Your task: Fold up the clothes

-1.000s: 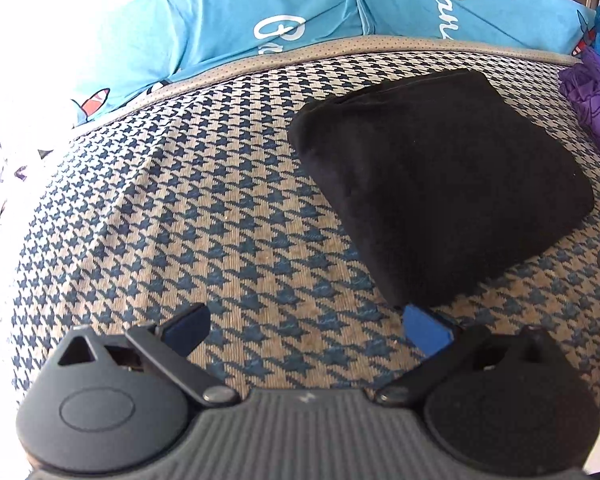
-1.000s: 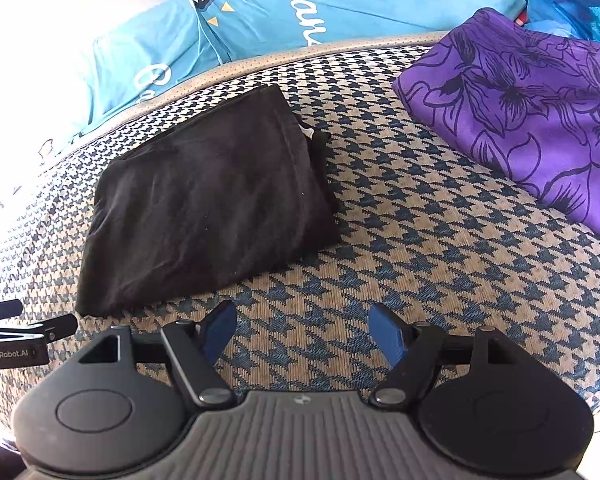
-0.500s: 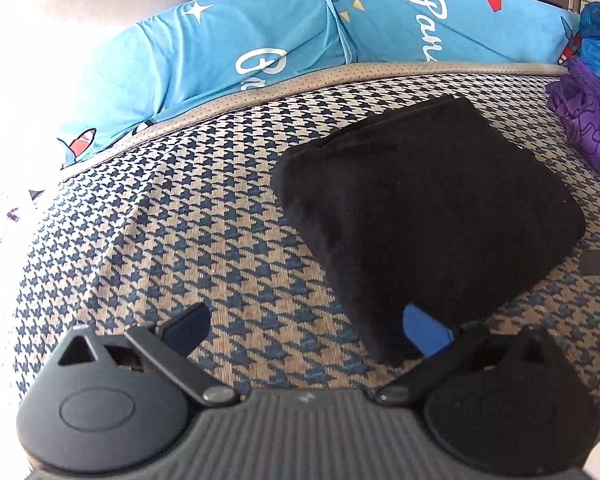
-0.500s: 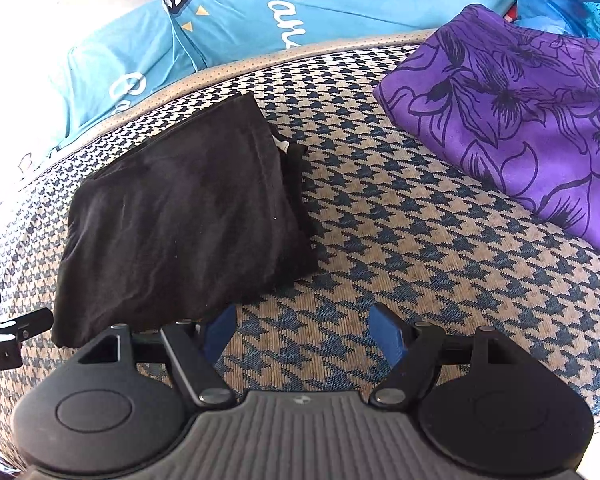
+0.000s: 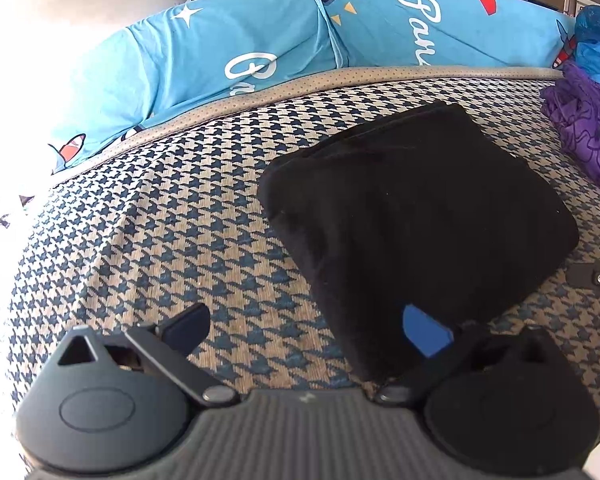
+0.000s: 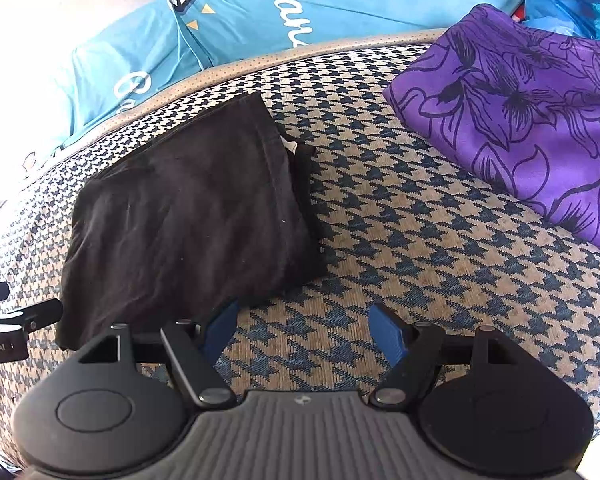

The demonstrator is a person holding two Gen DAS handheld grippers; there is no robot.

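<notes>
Houndstooth cushion [image 5: 148, 232], folded black garment [image 5: 420, 216], purple cloth [image 6: 520, 120] cut off at right

White script lettering runs across the blue bedding [image 5: 260, 52]: "Pan" at the upper right and "Ga", cut off below by the mattress edge, lower left in the left wrist view. In the right wrist view the same bedding [image 6: 260, 20] shows "Pan". The left gripper [image 6: 4, 344] carries a partial label reading "obot.AI".
</notes>
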